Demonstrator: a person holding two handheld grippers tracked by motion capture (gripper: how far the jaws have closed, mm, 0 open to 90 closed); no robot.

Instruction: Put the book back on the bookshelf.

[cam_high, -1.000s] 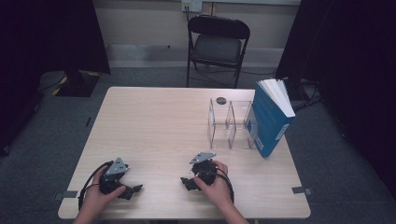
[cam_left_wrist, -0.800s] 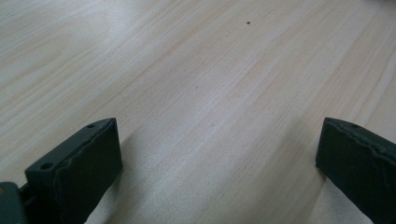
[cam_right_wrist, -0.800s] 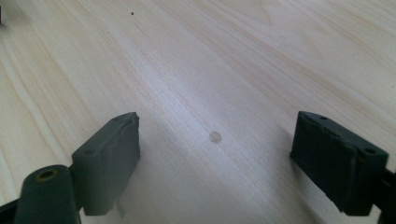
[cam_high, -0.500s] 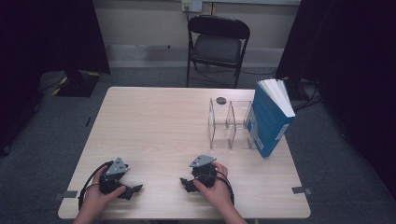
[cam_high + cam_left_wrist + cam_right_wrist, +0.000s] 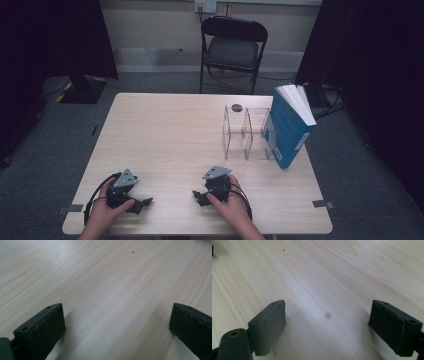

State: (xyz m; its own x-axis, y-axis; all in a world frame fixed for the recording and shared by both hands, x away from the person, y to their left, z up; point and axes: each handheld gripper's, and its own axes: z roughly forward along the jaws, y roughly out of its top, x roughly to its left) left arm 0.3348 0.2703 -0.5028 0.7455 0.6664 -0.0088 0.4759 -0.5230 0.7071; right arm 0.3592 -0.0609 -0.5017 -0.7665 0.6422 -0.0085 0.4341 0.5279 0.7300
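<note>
Your left gripper (image 5: 142, 203): jaws spread wide, holding nothing, resting on the table (image 5: 165, 135) near its front edge. Your right gripper (image 5: 198, 196): likewise. Blue book (image 5: 289, 128): upright beside the clear rack (image 5: 247, 132), far right, well apart from both.

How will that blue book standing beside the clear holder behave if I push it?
The blue book stands on end with its pages fanned, so it will probably tip rather than slide. It looks thick, likely heavy. It seems to lean toward the clear holder, which might shift.

Two hand-held grippers – left hand-held gripper (image 5: 141, 203), right hand-held gripper (image 5: 198, 196) – table (image 5: 165, 135)
</note>
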